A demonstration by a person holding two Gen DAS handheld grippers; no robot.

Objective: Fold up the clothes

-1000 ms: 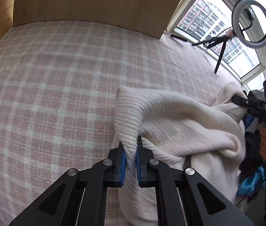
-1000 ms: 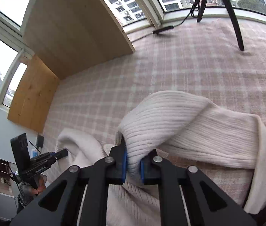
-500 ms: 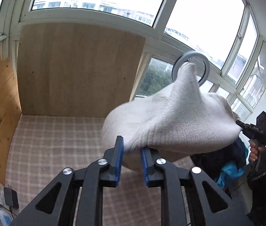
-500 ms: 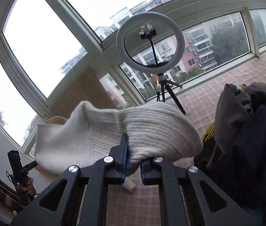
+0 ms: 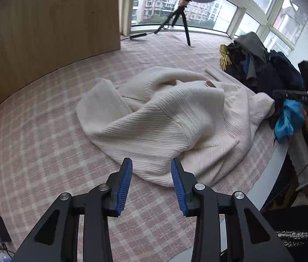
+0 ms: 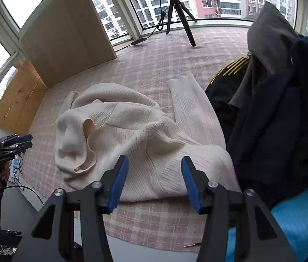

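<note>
A cream ribbed sweater (image 5: 165, 118) lies crumpled in a heap on the pink plaid cloth (image 5: 34, 135). It also shows in the right wrist view (image 6: 132, 135), with one sleeve (image 6: 189, 102) stretched toward the far side. My left gripper (image 5: 151, 174) is open and empty, just above the sweater's near edge. My right gripper (image 6: 154, 174) is open and empty, over the sweater's near hem. Each gripper shows in the other's view, the right one (image 5: 306, 100) and the left one (image 6: 5, 144).
A pile of dark clothes (image 6: 284, 98) with a blue garment (image 6: 295, 222) sits at the right; it also shows in the left wrist view (image 5: 263, 65). A ring light on a tripod (image 5: 182, 17) stands by the windows. A wooden panel (image 5: 45, 32) stands at the far left.
Both grippers held the sweater up in the air; they have opened and let it go. The sweater now lies crumpled on the cloth.
</note>
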